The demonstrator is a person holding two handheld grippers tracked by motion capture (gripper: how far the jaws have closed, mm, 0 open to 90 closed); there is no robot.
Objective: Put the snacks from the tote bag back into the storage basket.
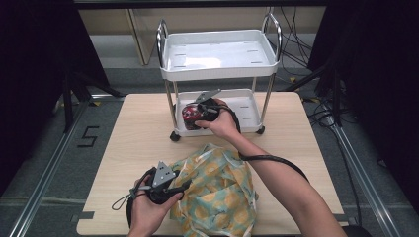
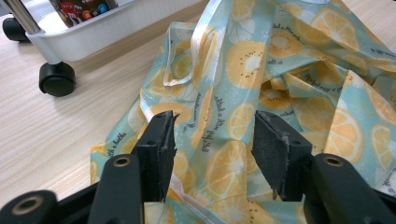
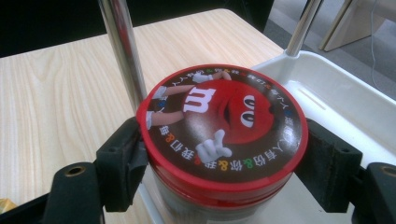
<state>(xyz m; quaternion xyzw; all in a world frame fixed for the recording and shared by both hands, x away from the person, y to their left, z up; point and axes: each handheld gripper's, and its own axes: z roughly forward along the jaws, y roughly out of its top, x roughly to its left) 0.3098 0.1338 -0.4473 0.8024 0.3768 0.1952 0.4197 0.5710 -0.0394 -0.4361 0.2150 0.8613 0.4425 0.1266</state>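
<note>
The right gripper (image 3: 224, 154) has its jaws clamped on the upright candy jar (image 3: 223, 123) in the cart's lower tray (image 3: 336, 100), while the left gripper (image 2: 212, 140) has its jaws apart over the bag (image 2: 280, 70).

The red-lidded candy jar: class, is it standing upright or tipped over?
Upright. The candy jar stands on the cart's lower tray, its round lid facing up, with the right gripper jaws pressed on both sides.

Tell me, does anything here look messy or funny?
The fruit-print bag lies crumpled in a heap on the table, under the left gripper. The candy jar sits upright between the right gripper's jaws in the cart's lower tray. Nothing is spilled.
</note>
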